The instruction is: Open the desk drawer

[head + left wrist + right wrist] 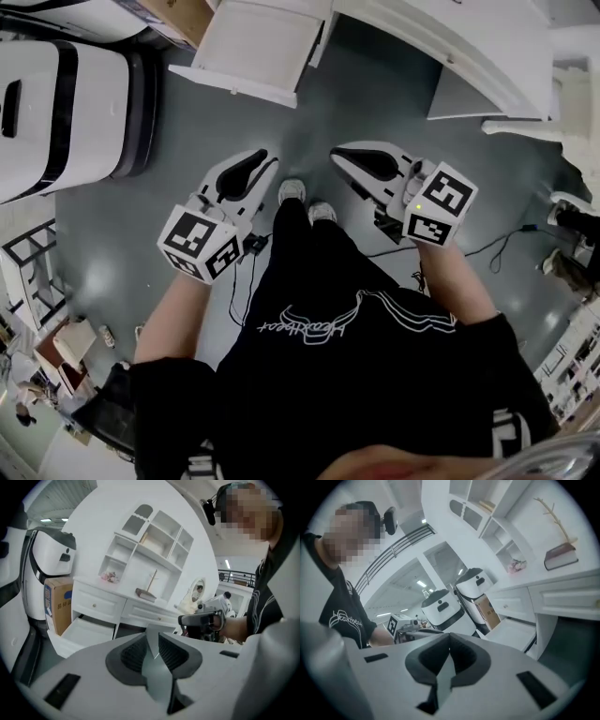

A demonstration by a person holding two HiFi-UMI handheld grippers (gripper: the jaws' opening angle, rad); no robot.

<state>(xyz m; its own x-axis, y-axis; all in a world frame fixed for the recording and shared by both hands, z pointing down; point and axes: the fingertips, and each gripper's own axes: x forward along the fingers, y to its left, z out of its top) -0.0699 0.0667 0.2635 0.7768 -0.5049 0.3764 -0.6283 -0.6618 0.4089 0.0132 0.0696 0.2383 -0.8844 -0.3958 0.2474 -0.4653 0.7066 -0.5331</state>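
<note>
The white desk [450, 42] runs across the top of the head view, and its left drawer [258, 42] stands pulled out over the grey floor. That open drawer [89, 631] also shows low under the desk top in the left gripper view, and at the right [513, 631] in the right gripper view. Both grippers hang in the air in front of the person's chest, well short of the desk. My left gripper [270, 155] [153, 645] is shut with nothing in it. My right gripper [336, 153] [449, 656] is likewise shut and empty. Each gripper shows in the other's view.
A large white rounded machine [66, 103] stands at the left, with a cardboard box [58, 604] beside the desk. Cables [497, 246] trail over the floor at the right. The person's shoes [292, 191] are below the grippers. A book with a twig stand [146, 592] lies on the desk top.
</note>
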